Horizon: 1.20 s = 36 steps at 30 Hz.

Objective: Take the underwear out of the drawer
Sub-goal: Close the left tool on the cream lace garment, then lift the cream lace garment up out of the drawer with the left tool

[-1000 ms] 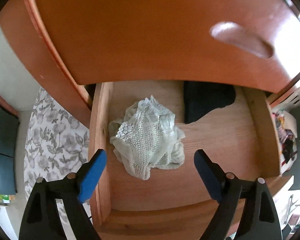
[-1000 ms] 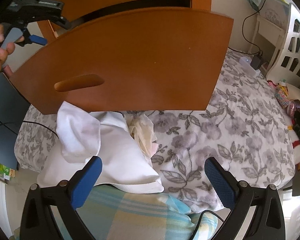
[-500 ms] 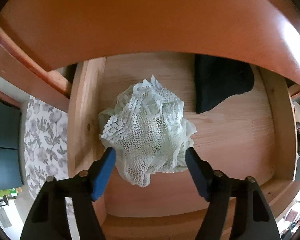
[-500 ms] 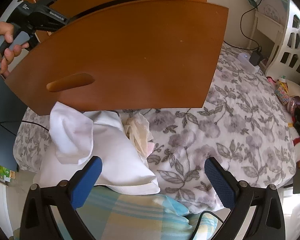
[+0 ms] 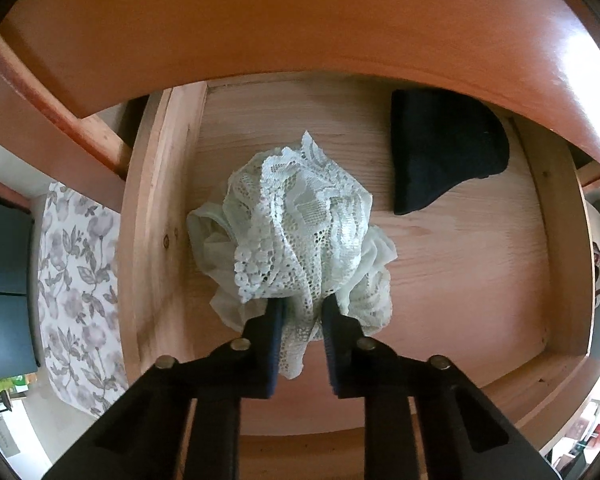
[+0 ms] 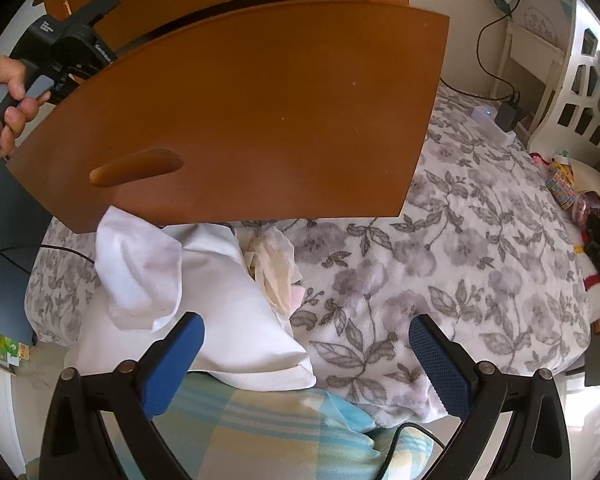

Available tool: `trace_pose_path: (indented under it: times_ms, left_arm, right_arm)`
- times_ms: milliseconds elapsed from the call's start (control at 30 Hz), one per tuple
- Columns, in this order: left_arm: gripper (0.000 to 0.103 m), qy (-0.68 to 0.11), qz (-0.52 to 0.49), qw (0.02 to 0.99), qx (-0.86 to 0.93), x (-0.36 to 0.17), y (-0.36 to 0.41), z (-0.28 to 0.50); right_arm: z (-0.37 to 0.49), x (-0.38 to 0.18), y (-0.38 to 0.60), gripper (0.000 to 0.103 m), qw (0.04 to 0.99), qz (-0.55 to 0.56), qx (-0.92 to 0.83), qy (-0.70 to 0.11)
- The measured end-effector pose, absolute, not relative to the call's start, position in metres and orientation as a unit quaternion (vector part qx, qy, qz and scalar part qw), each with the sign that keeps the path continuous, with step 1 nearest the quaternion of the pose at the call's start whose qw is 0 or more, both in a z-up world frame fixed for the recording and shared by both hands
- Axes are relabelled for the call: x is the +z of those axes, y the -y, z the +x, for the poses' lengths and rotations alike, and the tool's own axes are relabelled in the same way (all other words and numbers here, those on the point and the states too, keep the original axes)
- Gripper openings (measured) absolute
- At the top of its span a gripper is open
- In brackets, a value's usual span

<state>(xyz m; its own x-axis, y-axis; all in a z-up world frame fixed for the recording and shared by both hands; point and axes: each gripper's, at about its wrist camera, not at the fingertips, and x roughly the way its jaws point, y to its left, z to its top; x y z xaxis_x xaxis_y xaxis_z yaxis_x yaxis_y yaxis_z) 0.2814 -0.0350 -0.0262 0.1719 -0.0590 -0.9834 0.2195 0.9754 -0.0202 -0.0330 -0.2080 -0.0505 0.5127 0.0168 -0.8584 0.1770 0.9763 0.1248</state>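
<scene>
Pale green lace underwear [image 5: 296, 224] lies bunched on the wooden floor of the open drawer [image 5: 460, 264], near its left wall. My left gripper [image 5: 302, 306] points straight down into the drawer, its jaws closing on the near edge of the lace, which is pinched between the blue pads. A black folded garment [image 5: 440, 152] sits at the back right of the drawer. My right gripper [image 6: 306, 336] hangs open over the bed with nothing between its fingers. In the right wrist view a hand [image 6: 12, 96] holds the left gripper's body behind the drawer front [image 6: 252, 112].
The drawer above overhangs the open one [image 5: 300, 20]. On the floral bedspread [image 6: 440, 264] lie a white garment [image 6: 172, 280], a cream cloth [image 6: 274, 268] and a striped blanket [image 6: 260, 432]. A white shelf unit [image 6: 572, 80] and cables stand at the right.
My left gripper came down into the drawer and its jaws closed from wide open onto the lace underwear, bunching it up. The right gripper stayed still.
</scene>
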Motion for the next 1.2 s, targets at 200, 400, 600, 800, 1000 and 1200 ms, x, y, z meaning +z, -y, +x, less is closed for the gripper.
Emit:
trace_pose_path:
  times_ms: [200, 400, 600, 800, 1000, 1200]
  left_arm:
    - [0.008, -0.626, 0.073, 0.77, -0.096, -0.02, 0.038, 0.269]
    - [0.006, -0.612, 0.054, 0.78, -0.119, -0.009, 0.037, 0.258]
    - [0.006, -0.6, 0.027, 0.786, -0.148, 0.001, 0.03, 0.249]
    - [0.005, -0.588, -0.024, 0.791, -0.168, 0.01, 0.011, 0.242]
    - [0.005, -0.559, -0.084, 0.801, -0.196, 0.019, -0.004, 0.222]
    - [0.005, -0.515, -0.125, 0.818, -0.222, 0.04, -0.018, 0.199]
  right_arm:
    - [-0.036, -0.046, 0.205, 0.103, 0.866, 0.098, -0.045, -0.488]
    - [-0.039, -0.039, 0.204, 0.103, 0.87, 0.096, -0.046, -0.482]
    - [-0.042, -0.034, 0.202, 0.103, 0.873, 0.094, -0.045, -0.477]
    - [-0.045, -0.03, 0.2, 0.103, 0.875, 0.091, -0.045, -0.473]
    - [-0.048, -0.027, 0.196, 0.103, 0.877, 0.087, -0.045, -0.47]
    - [-0.051, -0.023, 0.189, 0.103, 0.879, 0.079, -0.041, -0.468]
